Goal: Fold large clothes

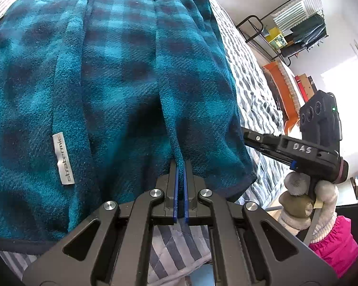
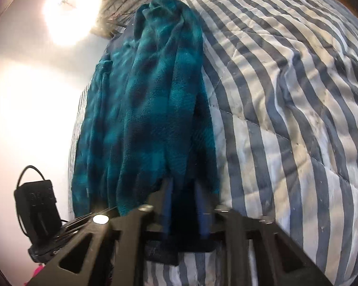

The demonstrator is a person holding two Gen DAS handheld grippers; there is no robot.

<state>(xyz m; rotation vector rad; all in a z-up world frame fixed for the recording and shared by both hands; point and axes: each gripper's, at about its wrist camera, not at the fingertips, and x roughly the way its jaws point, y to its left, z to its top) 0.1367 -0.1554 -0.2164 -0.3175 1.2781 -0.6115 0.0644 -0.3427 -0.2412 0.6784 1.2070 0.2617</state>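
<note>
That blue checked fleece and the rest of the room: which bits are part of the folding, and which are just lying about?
Part of the job:
- fleece
- left claw, pinching its edge
- right claw, gripping it too
- striped quilt underneath

Just lying about:
- clothes rack
- orange box
- pink sleeve

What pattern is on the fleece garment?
The fleece garment has a teal and dark navy check, clearest in the left wrist view.

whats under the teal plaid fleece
A striped quilt lies under the teal plaid fleece, showing beside and below its hem. Whatever sits directly beneath the fleece's middle is covered. Both the left gripper and right gripper pinch its edge.
</note>
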